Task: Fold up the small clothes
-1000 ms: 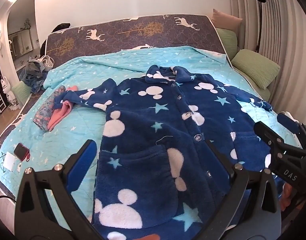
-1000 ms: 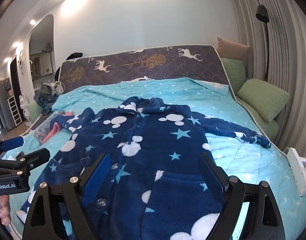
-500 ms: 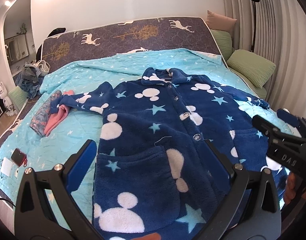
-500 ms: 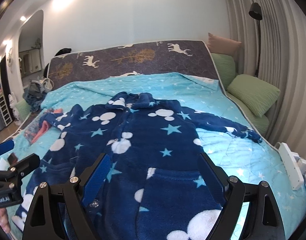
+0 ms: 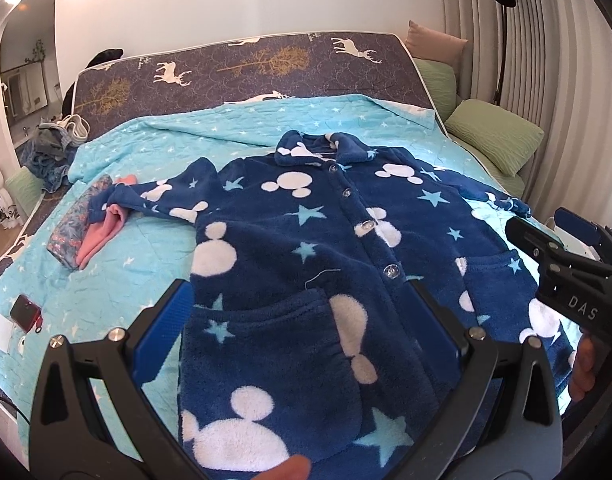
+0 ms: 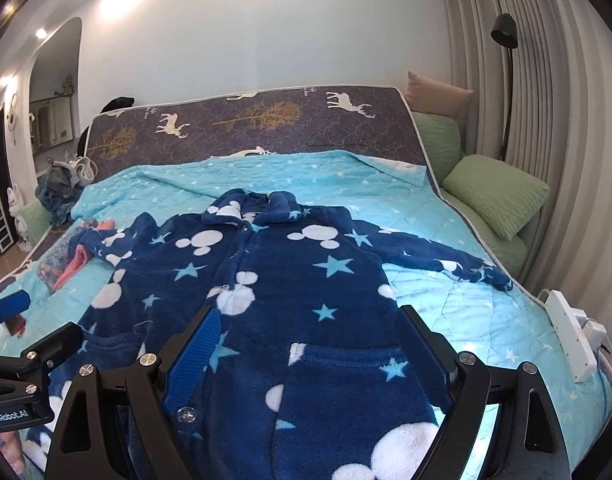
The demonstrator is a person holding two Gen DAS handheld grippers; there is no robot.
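A dark blue fleece jacket (image 5: 306,240) with white mouse heads and pale stars lies flat and buttoned on the bed, sleeves spread; it also shows in the right wrist view (image 6: 290,280). My left gripper (image 5: 302,312) is open and empty, held above the jacket's lower left pocket. My right gripper (image 6: 308,336) is open and empty above the lower right pocket. The right gripper also shows at the right edge of the left wrist view (image 5: 562,248). The left gripper shows at the left edge of the right wrist view (image 6: 22,332).
The bed has a turquoise star quilt (image 5: 146,264). Folded clothes, patterned and pink (image 5: 86,228), lie under the jacket's left cuff. A phone and charger (image 5: 22,312) lie at the bed's left edge. A white power strip (image 6: 570,336) sits at the right edge. Green pillows (image 6: 494,196) are at the right.
Both grippers have shifted slightly over the jacket's lower part. The jacket has not moved.
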